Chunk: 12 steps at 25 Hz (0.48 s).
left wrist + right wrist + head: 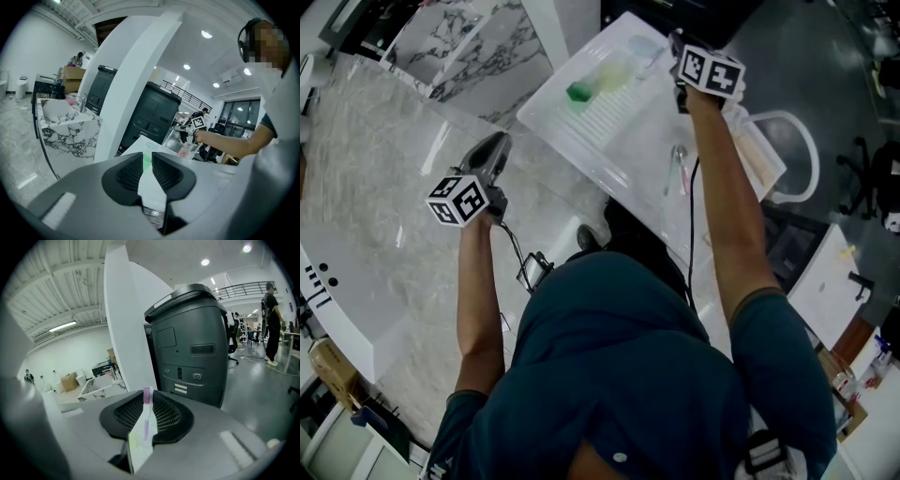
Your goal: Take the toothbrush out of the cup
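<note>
A toothbrush [146, 423] with a purple-pink head stands upright between the jaws of my right gripper [147, 401], which is shut on its handle. In the head view this gripper [680, 45] is held over the far corner of a white ribbed tray [619, 141], close to a clear cup [643, 47]; its marker cube hides the brush there. My left gripper [492, 155] hovers over the marble counter, left of the tray. Its jaws [147, 161] stand a little apart with nothing between them.
On the tray lie a green object [578, 92], a pale translucent piece [614, 73] and a slim utensil [679, 171]. A marble counter [384, 187] spreads to the left. A white chair [797, 155] stands right of the tray, and a dark machine [192, 348] beyond it.
</note>
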Each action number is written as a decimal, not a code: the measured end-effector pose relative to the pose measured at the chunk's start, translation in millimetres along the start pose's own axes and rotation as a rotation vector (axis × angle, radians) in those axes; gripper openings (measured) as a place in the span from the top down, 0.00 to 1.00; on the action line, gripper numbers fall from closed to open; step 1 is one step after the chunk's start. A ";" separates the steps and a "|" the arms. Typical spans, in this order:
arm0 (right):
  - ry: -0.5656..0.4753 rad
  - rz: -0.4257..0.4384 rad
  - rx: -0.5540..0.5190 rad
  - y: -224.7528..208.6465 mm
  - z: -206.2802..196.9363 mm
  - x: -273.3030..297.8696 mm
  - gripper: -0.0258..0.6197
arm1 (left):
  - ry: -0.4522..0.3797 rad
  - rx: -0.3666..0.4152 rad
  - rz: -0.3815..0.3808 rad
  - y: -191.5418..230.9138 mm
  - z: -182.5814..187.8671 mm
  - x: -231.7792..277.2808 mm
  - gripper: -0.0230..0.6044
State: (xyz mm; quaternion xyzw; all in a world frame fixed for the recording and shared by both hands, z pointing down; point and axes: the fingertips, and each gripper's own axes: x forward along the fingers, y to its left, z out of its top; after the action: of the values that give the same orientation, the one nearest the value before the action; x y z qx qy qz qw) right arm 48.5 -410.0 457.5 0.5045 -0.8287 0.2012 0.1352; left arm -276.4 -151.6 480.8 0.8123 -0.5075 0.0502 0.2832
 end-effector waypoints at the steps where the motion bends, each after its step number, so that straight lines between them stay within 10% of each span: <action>1: -0.005 0.001 -0.002 1.9 2.0 -3.2 0.85 | -0.003 0.001 -0.001 -0.1 0.2 -1.5 0.87; 12: -0.043 0.006 -0.023 20.5 10.7 -41.0 0.85 | -0.027 0.007 -0.013 -1.2 3.3 -18.0 0.87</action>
State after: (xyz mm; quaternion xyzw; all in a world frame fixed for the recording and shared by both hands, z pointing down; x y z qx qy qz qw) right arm 48.6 -374.6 426.6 0.5047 -0.8351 0.1813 0.1224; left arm -284.7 -138.6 471.0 0.8172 -0.5057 0.0395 0.2738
